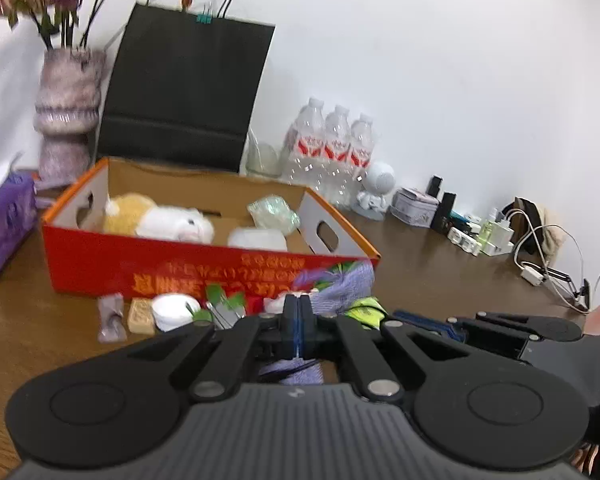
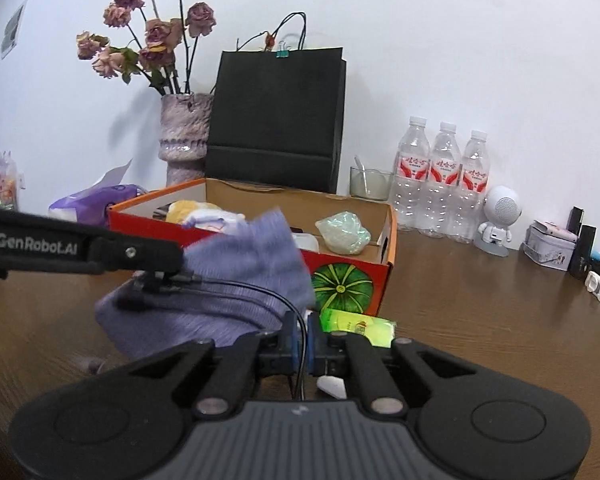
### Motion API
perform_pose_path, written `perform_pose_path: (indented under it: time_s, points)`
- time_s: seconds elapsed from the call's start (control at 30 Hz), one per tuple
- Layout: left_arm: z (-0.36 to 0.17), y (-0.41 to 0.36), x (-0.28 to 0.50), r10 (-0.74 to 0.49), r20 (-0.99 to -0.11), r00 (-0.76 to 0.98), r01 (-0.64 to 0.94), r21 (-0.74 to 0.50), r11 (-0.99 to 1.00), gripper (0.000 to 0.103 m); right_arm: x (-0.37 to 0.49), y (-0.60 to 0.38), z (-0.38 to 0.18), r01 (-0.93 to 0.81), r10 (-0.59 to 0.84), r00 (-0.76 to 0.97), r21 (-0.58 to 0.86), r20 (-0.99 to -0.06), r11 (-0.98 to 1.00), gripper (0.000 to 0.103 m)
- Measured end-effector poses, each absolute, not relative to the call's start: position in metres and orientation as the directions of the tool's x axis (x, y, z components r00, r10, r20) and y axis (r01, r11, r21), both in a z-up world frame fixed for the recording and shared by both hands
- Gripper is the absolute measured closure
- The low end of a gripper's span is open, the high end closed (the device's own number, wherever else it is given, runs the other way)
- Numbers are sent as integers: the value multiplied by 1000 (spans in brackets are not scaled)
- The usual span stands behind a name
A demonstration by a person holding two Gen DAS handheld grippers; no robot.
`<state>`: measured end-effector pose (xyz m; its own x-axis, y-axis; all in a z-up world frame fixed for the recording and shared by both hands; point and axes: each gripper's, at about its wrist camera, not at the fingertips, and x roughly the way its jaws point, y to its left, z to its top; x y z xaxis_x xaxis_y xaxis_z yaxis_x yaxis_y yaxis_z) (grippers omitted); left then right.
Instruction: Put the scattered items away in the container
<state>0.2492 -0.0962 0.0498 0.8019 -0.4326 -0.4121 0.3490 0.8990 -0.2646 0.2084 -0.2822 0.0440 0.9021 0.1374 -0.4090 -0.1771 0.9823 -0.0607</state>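
A purple knitted cloth point(image 2: 240, 280) hangs lifted in front of the red cardboard box point(image 1: 204, 268), between my two grippers. My left gripper point(image 1: 298, 308) is shut, with cloth point(image 1: 342, 284) under and just beyond its tips. In the right wrist view the left gripper point(image 2: 178, 260) reaches in from the left, over the cloth. My right gripper point(image 2: 300, 326) is shut at the cloth's near lower corner, and a thin black cable runs down the seam of its pads. The box holds plush toys point(image 1: 156, 220), a crinkled green bundle point(image 2: 342, 232) and a white tub point(image 1: 256, 238).
Small items lie along the box front: a grey wrapper point(image 1: 111, 318), a tan block point(image 1: 141, 316), a white round thing point(image 1: 176, 310), a yellow-green packet point(image 2: 358, 326). Behind stand a vase point(image 2: 184, 136), black bag point(image 2: 276, 120), water bottles point(image 2: 444, 176) and a glass point(image 2: 370, 184). Chargers and cables point(image 1: 500, 236) lie at the right.
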Motion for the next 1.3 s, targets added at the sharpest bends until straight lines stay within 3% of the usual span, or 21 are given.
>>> perform_pose_path:
  time_s: [0.23, 0.3, 0.33, 0.37, 0.47, 0.63, 0.7, 0.73, 0.77, 0.8, 0.83, 0.93, 1.07, 1.3]
  points:
    - [45, -96, 248, -425, -431, 796, 334, -272, 903, 98, 207, -283, 44, -173, 135, 901, -57, -412, 983, 100]
    - [41, -91, 253, -383, -461, 800, 285, -269, 920, 82, 211, -283, 41, -185, 141, 884, -57, -447, 981, 99]
    - [38, -89, 257, -369, -489, 790, 268, -265, 926, 53, 213, -283, 38, -190, 142, 871, -56, -471, 980, 98]
    - [33, -85, 262, -353, -517, 780, 245, -268, 932, 39, 215, -284, 35, -195, 145, 856, -52, -496, 979, 89]
    - [22, -75, 274, -330, -578, 747, 211, -265, 941, 38, 218, -286, 29, -222, 161, 813, -42, -560, 974, 48]
    - [8, -71, 290, -333, -625, 706, 231, -241, 943, 35, 224, -284, 24, -238, 166, 783, -42, -599, 970, 46]
    - [6, -77, 293, -348, -621, 703, 269, -221, 937, 37, 228, -285, 18, -240, 179, 761, -15, -623, 971, 47]
    - [6, -81, 294, -361, -616, 700, 297, -209, 932, 52, 228, -286, 17, -242, 192, 757, 6, -624, 970, 48]
    - [6, -85, 293, -372, -614, 696, 327, -191, 926, 77, 229, -286, 17, -249, 207, 752, 21, -625, 968, 59]
    - [7, -86, 291, -389, -609, 691, 352, -186, 917, 87, 229, -286, 17, -256, 216, 753, 25, -622, 966, 90]
    - [9, -85, 288, -410, -598, 688, 369, -198, 908, 100, 229, -285, 17, -256, 214, 757, 22, -618, 966, 94]
    - [20, -75, 274, -424, -547, 722, 359, -227, 905, 100, 223, -283, 18, -235, 186, 779, -4, -599, 972, 97]
    - [43, -62, 255, -419, -452, 788, 346, -239, 907, 100, 211, -280, 30, -210, 148, 850, -68, -505, 975, 98]
    - [86, -66, 233, -377, -302, 876, 354, -129, 926, 100, 203, -280, 54, -178, 137, 913, -73, -385, 981, 98]
